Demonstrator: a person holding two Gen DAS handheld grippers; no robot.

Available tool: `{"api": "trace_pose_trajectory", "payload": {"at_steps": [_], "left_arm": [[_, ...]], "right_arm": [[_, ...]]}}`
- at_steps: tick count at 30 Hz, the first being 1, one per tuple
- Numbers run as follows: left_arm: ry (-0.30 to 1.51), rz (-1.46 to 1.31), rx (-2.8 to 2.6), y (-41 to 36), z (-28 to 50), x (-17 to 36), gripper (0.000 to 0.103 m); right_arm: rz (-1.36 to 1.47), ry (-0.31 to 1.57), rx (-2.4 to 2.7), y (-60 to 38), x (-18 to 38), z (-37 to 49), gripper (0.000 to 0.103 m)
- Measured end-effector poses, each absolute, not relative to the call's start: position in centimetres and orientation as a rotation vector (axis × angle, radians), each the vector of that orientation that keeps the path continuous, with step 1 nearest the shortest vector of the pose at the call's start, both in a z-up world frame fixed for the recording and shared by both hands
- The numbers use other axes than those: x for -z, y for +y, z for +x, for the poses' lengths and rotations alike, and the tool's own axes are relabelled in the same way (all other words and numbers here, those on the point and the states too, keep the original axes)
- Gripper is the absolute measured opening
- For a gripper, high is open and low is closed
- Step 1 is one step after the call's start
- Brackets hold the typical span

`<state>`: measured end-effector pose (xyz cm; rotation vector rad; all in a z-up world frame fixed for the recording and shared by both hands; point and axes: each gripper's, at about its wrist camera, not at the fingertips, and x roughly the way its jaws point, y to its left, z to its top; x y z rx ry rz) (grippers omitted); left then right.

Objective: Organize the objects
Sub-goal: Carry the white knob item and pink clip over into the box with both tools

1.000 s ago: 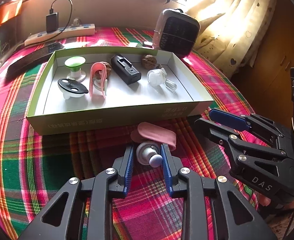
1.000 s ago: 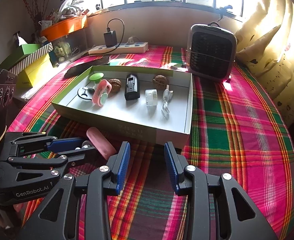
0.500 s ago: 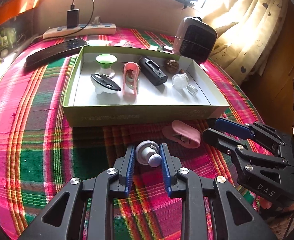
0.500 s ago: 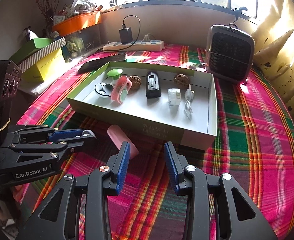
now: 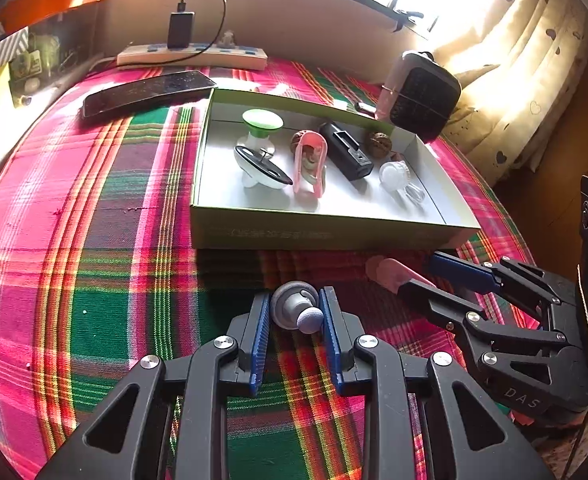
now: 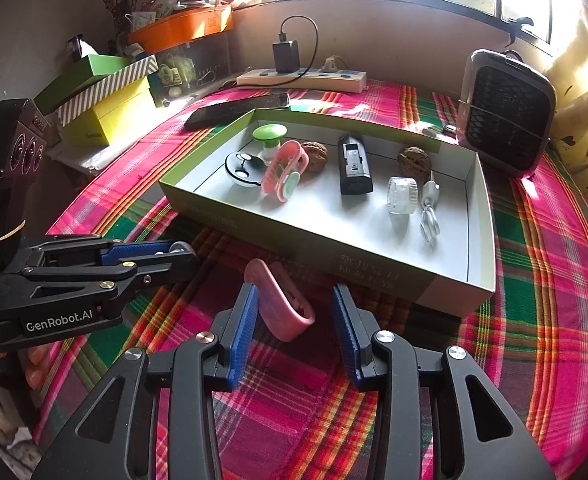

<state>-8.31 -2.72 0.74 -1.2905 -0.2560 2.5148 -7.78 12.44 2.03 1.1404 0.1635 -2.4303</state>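
Note:
My left gripper [image 5: 294,312] is shut on a small grey holder with a ball end [image 5: 295,311], held over the plaid cloth in front of the box. It also shows in the right wrist view [image 6: 182,252]. My right gripper [image 6: 294,312] is open, its fingers on either side of a pink case [image 6: 280,306] lying on the cloth; the case also shows in the left wrist view [image 5: 393,274]. The green-rimmed open box [image 6: 481,248] holds a green-topped stand, a black-and-white holder, a pink clip, a black device, two walnuts, a clear jar and a cable.
A small heater [image 6: 505,108] stands behind the box at the right. A power strip with a charger [image 6: 301,76] and a dark phone [image 6: 238,110] lie at the back. Yellow and green boxes [image 6: 106,112] are stacked at the left. Curtains hang at the right.
My left gripper has carried the grey holder left, away from the pink case. My right gripper has moved forward so its fingers now flank the pink case.

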Motion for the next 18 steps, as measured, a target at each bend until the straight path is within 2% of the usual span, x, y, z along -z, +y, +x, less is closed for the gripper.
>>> {"api": "trace_pose_trajectory", "payload": {"at_steps": [18], "left_arm": [[-0.251, -1.285, -2.516, -2.66, -8.41, -0.75, 0.023]], "right_arm": [[1.171, 0.203, 2.414, 11.42, -1.03, -8.08, 0.040]]}}
